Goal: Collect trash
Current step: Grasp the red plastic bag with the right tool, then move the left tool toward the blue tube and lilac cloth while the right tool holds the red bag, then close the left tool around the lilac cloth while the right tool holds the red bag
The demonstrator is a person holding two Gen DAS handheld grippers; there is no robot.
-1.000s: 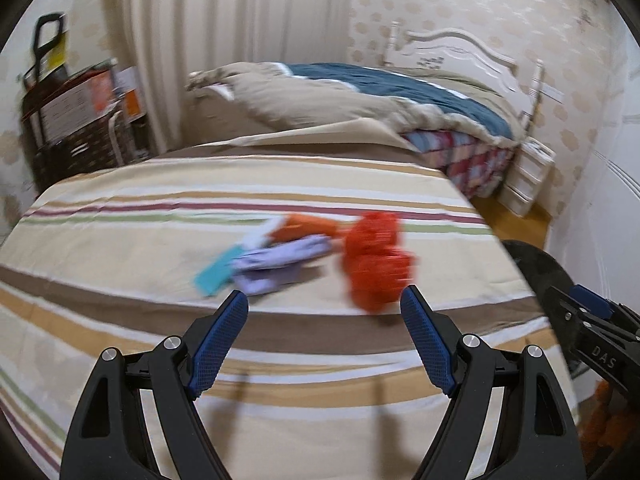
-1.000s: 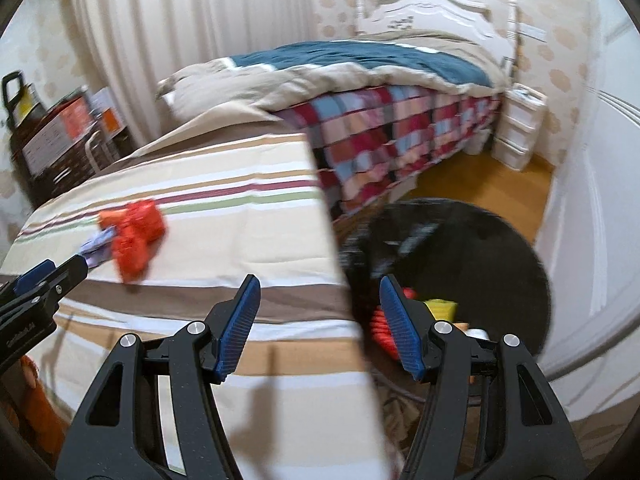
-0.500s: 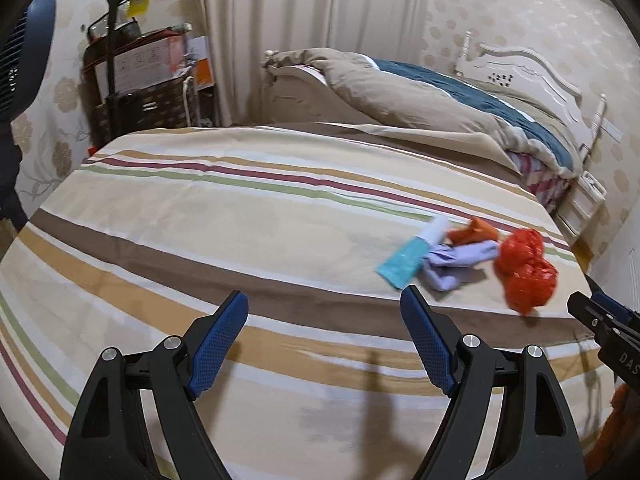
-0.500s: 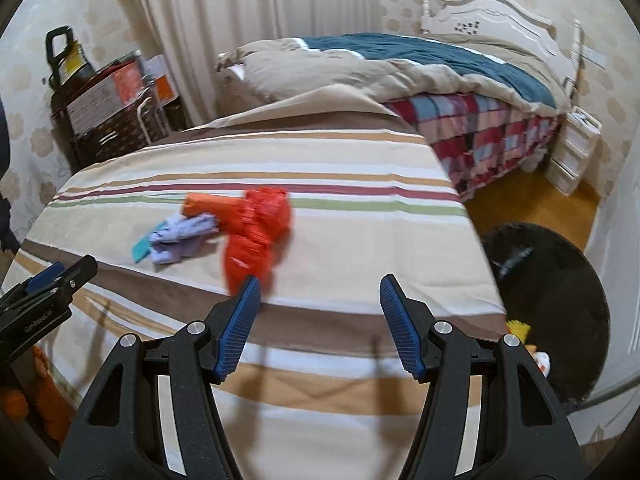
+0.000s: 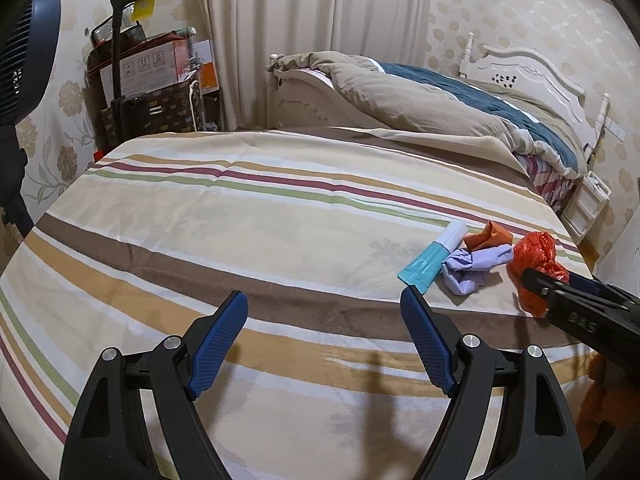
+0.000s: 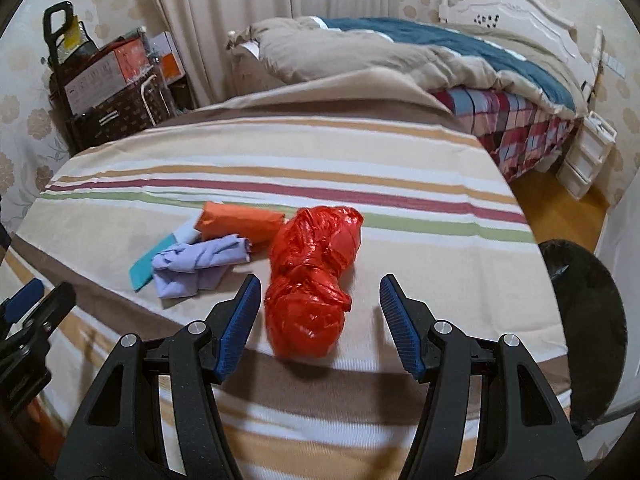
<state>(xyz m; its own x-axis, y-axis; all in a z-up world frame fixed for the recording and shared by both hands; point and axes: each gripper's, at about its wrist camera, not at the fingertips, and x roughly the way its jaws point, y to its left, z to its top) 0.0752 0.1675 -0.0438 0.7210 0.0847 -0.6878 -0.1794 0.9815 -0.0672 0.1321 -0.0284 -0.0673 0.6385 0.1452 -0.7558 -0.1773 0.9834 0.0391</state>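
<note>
The right claw hangs over the striped desk with its jaws closing, and the crumpled red plastic bag lies between its blue pads. Neither pad presses on the bag; the left pad stands just beside the bag's near lobe, while a clear gap shows between the bag and the right pad. The bag rests on the cloth, its far end stretching away past the fingertips.

Just left of the bag, close by it, lies the rest of the trash: an orange wrapper farthest back, a crumpled lilac paper in front of it, and a teal and white packet partly under the lilac paper. All lie outside the right claw's span.

The left claw is held wide with nothing between its pads, over a bare stretch of the striped cloth. In its view the teal packet lies just beyond its right fingertip, the lilac paper and orange wrapper farther right, and the red bag farther right again, partly behind the black tip of the right claw.

To the right of the desk a black bin stands on the wooden floor. Behind the desk is a bed with a rumpled quilt.
</note>
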